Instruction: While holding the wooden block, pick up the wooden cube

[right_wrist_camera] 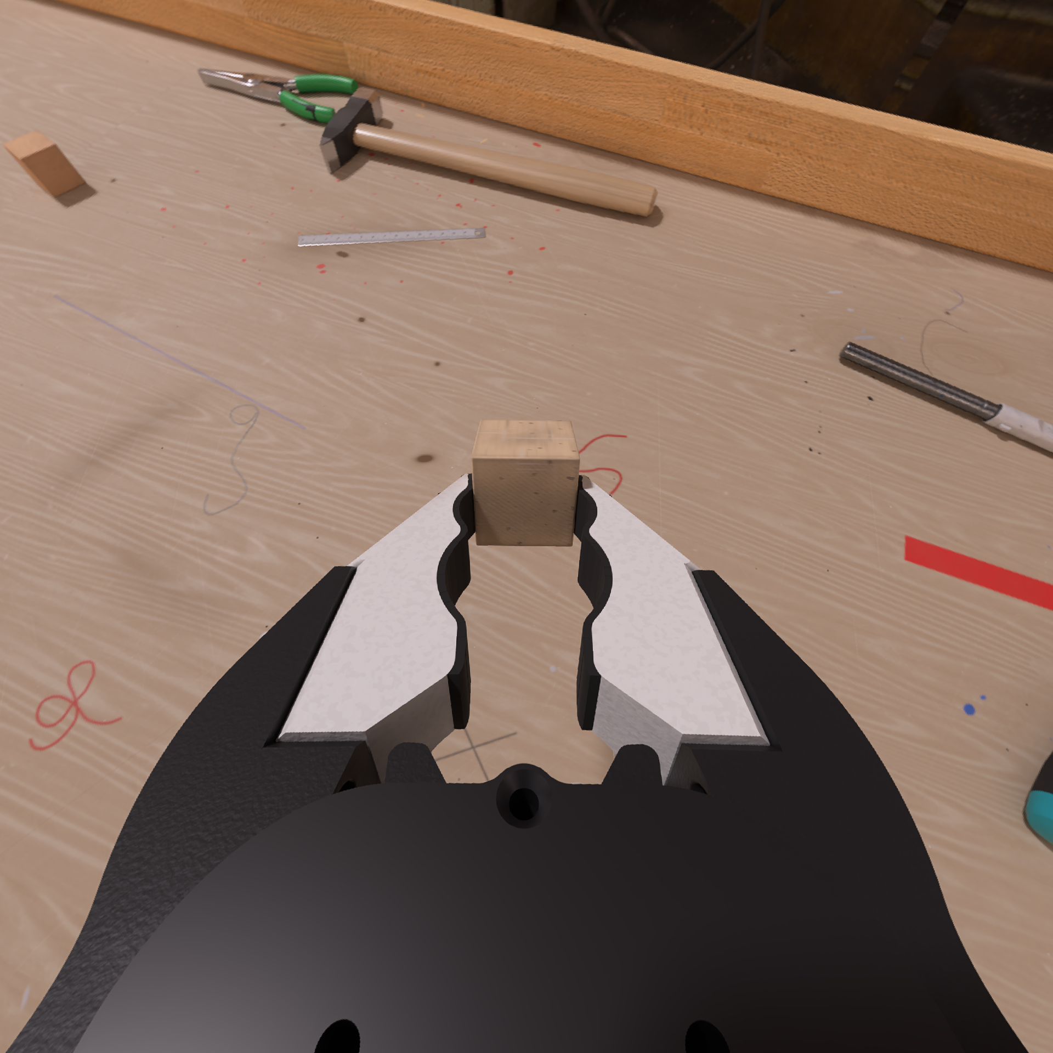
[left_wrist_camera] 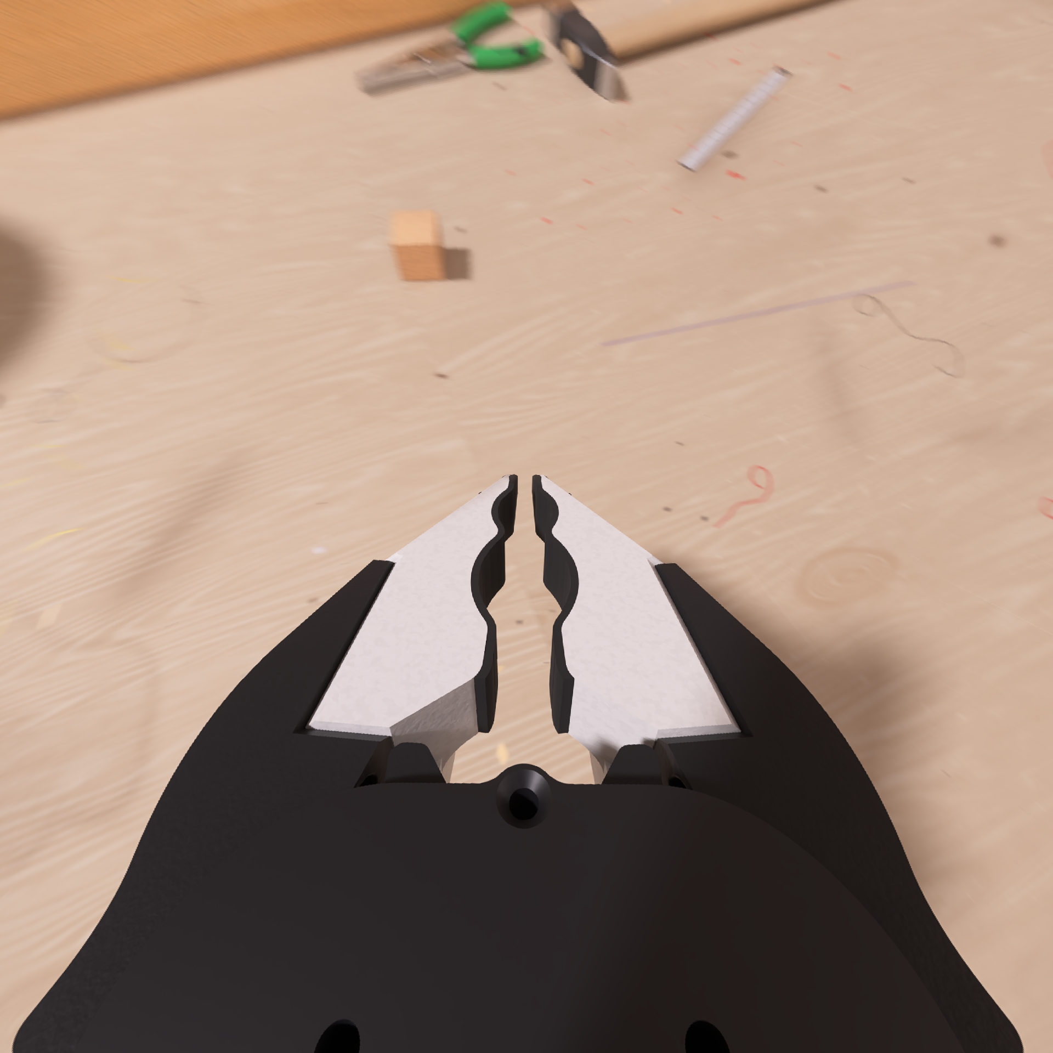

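Observation:
My right gripper (right_wrist_camera: 524, 484) is shut on a pale wooden block (right_wrist_camera: 524, 484), held at the fingertips above the workbench. An orange-brown wooden cube (left_wrist_camera: 417, 245) lies on the bench ahead of my left gripper (left_wrist_camera: 524, 478) and slightly to its left. The cube also shows in the right wrist view (right_wrist_camera: 45, 162) at far left. My left gripper is shut and empty, well short of the cube. The left wrist view is blurred.
Green-handled pliers (right_wrist_camera: 285, 91), a hammer (right_wrist_camera: 484, 165) and a steel ruler (right_wrist_camera: 393, 236) lie beyond the cube, near a raised wooden rail (right_wrist_camera: 684, 97). A metal rod (right_wrist_camera: 934, 393), red tape (right_wrist_camera: 980, 570) and a teal object (right_wrist_camera: 1040, 809) are at right.

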Motion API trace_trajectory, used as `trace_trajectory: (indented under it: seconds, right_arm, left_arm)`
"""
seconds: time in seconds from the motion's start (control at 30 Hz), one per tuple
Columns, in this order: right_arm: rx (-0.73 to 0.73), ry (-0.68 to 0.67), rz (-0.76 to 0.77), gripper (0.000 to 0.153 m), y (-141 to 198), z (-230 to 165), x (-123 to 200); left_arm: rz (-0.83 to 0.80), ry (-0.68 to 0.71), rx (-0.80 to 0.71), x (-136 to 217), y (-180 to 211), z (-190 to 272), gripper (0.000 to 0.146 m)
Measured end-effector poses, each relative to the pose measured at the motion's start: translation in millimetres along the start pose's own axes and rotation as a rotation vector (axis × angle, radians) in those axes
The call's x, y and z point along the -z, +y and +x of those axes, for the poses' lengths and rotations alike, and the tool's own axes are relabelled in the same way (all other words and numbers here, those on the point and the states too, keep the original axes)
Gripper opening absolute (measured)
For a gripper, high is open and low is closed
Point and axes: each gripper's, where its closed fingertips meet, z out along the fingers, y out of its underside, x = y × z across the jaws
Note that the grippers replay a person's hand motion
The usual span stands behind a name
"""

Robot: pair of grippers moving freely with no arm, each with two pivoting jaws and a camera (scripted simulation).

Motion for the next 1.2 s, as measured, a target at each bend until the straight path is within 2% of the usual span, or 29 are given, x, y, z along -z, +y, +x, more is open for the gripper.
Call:
trace_trajectory:
  seconds: [0.07,0.17,0.3,0.37,0.47,0.63,0.73,0.83,0.9,1.0,1.2]
  right_arm:
    - [0.024,-0.008,-0.007,0.033,-0.7,-7.1,-2.0]
    - [0.065,-0.016,-0.009,0.033,-2.4,-18.1,-4.0]
    - [0.104,-0.009,-0.005,0.033,-4.2,-25.2,-0.8]
    - [0.103,-0.008,0.007,0.033,-4.7,-25.5,1.6]
    - [0.093,-0.014,0.008,0.033,-3.2,-24.0,2.9]
    - [0.068,-0.021,0.031,0.033,-6.9,-21.3,6.2]
    - [0.062,-0.032,0.049,0.033,-10.2,-22.6,8.7]
    - [0.056,-0.043,0.057,0.033,-11.3,-24.2,11.6]
    - [0.045,-0.058,0.066,0.033,-12.6,-25.7,14.5]
    - [0.038,-0.070,0.086,0.033,-15.5,-26.5,20.6]
    - [0.026,-0.056,0.109,0.033,-16.2,-18.2,32.7]
  left_arm:
    - [-0.054,0.107,-0.005,-16.1,7.6,18.8,0.004]
    - [-0.115,0.062,-0.083,-41.5,10.1,35.7,0.000]
    - [-0.109,0.114,-0.146,-56.0,1.4,62.5,0.000]
    - [-0.099,0.058,-0.186,-58.1,-3.5,61.9,0.007]
    - [-0.071,0.063,-0.196,-55.2,-9.4,64.8,0.017]
    - [0.058,-0.054,-0.150,-45.5,-32.3,44.7,0.030]
    - [0.161,-0.141,-0.101,-38.5,-52.0,28.5,0.031]
    - [0.251,-0.111,-0.039,-45.6,-78.1,22.0,0.031]
    - [0.234,-0.098,-0.033,-66.6,-92.1,13.4,0.030]
    - [0.067,-0.092,-0.036,-114.7,-101.1,-9.3,0.034]
    - [-0.181,-0.092,-0.029,-192.1,-92.3,-52.0,0.038]
